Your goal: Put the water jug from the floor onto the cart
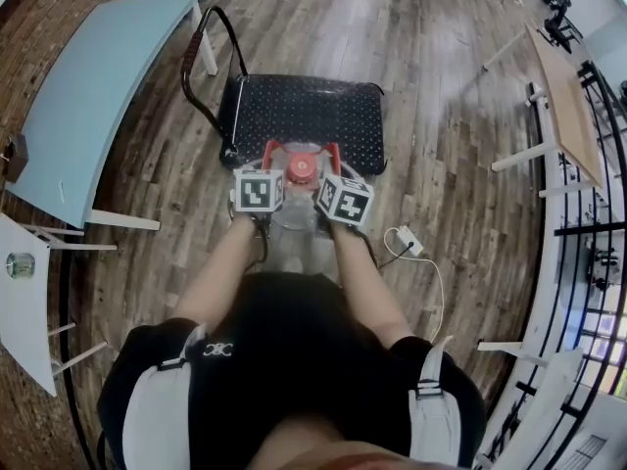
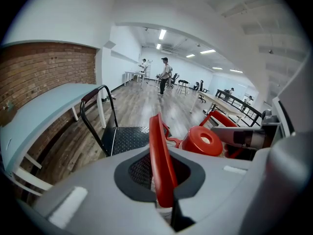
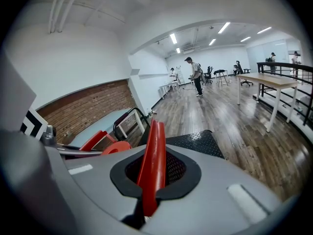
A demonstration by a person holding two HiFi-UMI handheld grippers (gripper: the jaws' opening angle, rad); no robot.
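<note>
The water jug (image 1: 294,225) is clear with a red cap (image 1: 302,170) and two red side handles. It sits between my two grippers, just short of the near edge of the black cart (image 1: 306,116). My left gripper (image 1: 266,168) is shut on the left red handle (image 2: 160,160), with the cap (image 2: 203,140) to its right. My right gripper (image 1: 329,170) is shut on the right red handle (image 3: 152,163), with the cap (image 3: 116,147) to its left. The cart deck (image 2: 125,139) (image 3: 196,141) lies right ahead. The jug's base is hidden.
The cart's push bar (image 1: 202,62) rises at its left end. A light blue table (image 1: 88,96) stands to the left and a wooden table (image 1: 568,106) with a black railing to the right. A white adapter and cable (image 1: 409,241) lie on the floor at right. People stand far down the room (image 2: 165,75).
</note>
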